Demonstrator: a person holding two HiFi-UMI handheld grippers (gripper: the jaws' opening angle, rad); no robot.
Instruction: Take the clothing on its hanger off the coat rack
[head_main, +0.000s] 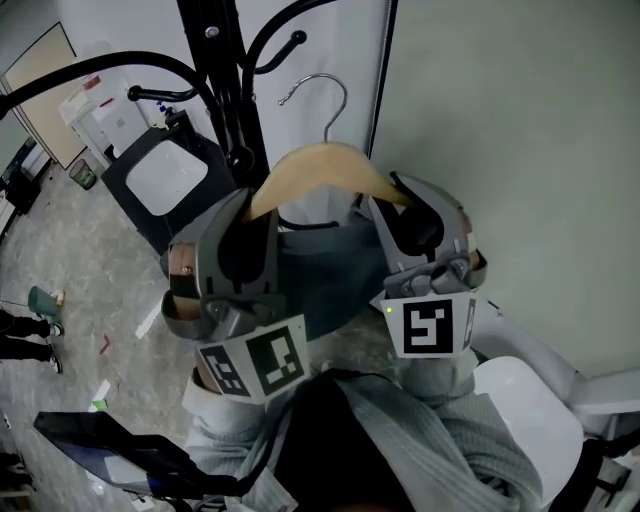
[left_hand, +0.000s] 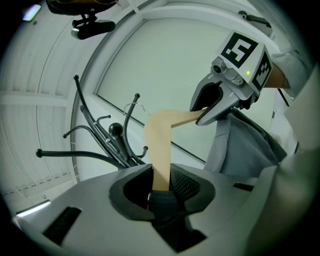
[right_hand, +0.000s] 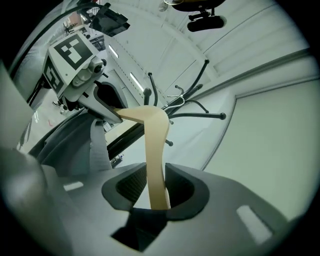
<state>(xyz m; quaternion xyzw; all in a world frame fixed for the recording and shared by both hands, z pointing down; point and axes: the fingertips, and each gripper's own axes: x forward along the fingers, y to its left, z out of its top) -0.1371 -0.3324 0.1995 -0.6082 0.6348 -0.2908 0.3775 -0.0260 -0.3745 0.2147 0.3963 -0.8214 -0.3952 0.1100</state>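
A pale wooden hanger (head_main: 320, 165) with a metal hook (head_main: 322, 95) carries a grey-blue garment (head_main: 320, 270). My left gripper (head_main: 248, 225) is shut on the hanger's left arm and my right gripper (head_main: 405, 215) on its right arm. The hook stands in the air just right of the black coat rack (head_main: 225, 80) pole, with no rack arm seen under it. In the left gripper view the hanger (left_hand: 160, 145) runs up from my jaws (left_hand: 161, 182) to the right gripper (left_hand: 212, 107). The right gripper view shows the wood (right_hand: 155, 150) pinched between the pads (right_hand: 156, 192).
The rack's curved arms (head_main: 120, 75) spread left and above the hanger. A black-framed white seat (head_main: 165, 180) stands behind the rack. A pale wall (head_main: 520, 150) fills the right side, with a white chair (head_main: 530, 400) below it. A person's legs (head_main: 25, 330) show at far left.
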